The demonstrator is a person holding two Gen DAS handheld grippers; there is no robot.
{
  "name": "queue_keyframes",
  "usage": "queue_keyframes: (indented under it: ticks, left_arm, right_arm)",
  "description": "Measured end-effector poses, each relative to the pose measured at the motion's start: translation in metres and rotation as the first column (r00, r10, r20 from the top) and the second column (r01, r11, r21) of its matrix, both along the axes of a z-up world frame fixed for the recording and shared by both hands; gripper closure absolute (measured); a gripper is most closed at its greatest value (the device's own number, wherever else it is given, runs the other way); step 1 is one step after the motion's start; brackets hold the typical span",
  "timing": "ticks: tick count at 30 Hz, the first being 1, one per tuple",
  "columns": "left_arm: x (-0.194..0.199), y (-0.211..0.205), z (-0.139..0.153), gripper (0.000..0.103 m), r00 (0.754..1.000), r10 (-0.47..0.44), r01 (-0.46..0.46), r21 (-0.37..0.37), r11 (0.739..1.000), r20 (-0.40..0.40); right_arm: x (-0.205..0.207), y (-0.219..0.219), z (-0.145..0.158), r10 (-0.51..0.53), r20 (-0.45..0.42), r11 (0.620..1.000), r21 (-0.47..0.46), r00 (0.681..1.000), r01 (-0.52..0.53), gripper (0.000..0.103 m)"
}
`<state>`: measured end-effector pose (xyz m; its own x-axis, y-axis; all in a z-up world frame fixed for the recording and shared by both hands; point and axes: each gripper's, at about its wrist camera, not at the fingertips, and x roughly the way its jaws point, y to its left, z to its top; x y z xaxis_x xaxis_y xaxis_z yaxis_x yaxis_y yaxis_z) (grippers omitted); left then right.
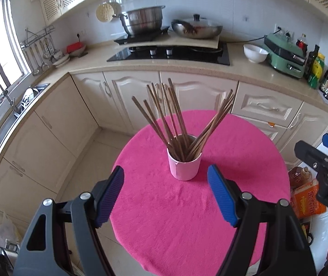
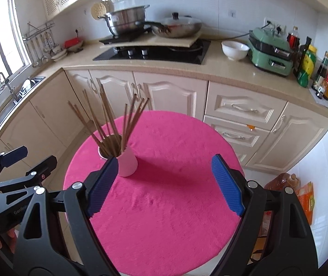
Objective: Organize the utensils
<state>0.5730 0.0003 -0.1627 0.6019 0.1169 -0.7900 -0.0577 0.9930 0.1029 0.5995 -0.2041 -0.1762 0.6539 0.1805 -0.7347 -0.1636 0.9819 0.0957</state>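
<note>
left tongs (image 1: 165, 192): jaws spread wide, nothing between the blue pads, hanging over the near half of the desk.
right tongs (image 2: 164, 184): same deal, gaping open and empty; the left pad (image 2: 103, 185) overlaps the cup in its own view, but can't tell if it actually touches.
desk (image 1: 164, 225): round, under a fuzzy pink cloth; the near part is bare and the round edge drops off on all sides to the tiled floor.
cup (image 1: 184, 166): pale pink, upright, roughly mid-desk toward the far side, cloth showing all around it.
chopsticks (image 1: 164, 115): a dark brown wooden bunch standing in the cup, fanned into a left clump and a right clump; tips blur in the right wrist view, so no honest count.
floor stuff: an oil bottle (image 2: 281, 181) and an orange bag (image 2: 305, 197) sit by the desk's right edge, partly cut off by the tongs.
far counter (image 1: 187, 66): L-shaped with a stove (image 1: 168, 54), pots, bowl, and bottles; labels too small to read.
</note>
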Motion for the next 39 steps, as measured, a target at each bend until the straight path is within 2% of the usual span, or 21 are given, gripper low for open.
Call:
queue_keyframes:
  ticks: [13, 22, 28, 34, 39]
  left_arm:
    - [0.03, 0.007, -0.019, 0.029, 0.998, 0.043, -0.043, 0.02, 0.999, -0.049]
    - [0.041, 0.016, -0.034, 0.029, 0.993, 0.083, -0.082, 0.023, 0.996, -0.084]
    - [0.048, 0.02, -0.047, 0.029, 0.987, 0.113, -0.111, 0.028, 0.993, -0.112]
    - [0.051, 0.023, -0.056, 0.029, 0.98, 0.146, -0.14, 0.051, 0.989, -0.135]
    - [0.048, 0.031, -0.06, 0.029, 0.973, 0.176, -0.168, 0.066, 0.984, -0.151]
  right_arm:
    - [0.044, -0.004, -0.039, 0.007, -0.09, 1.0, 0.003, 0.996, -0.007, 0.021]
    - [0.068, -0.007, -0.085, 0.0, -0.187, 1.0, -0.016, 0.982, -0.003, 0.021]
    - [0.09, -0.015, -0.138, -0.026, -0.252, 0.998, -0.054, 0.967, 0.013, 0.021]
    - [0.119, -0.026, -0.212, -0.062, -0.296, 0.998, -0.044, 0.953, 0.051, 0.021]
    - [0.122, -0.021, -0.256, -0.096, -0.251, 0.993, -0.089, 0.963, 0.076, 0.008]
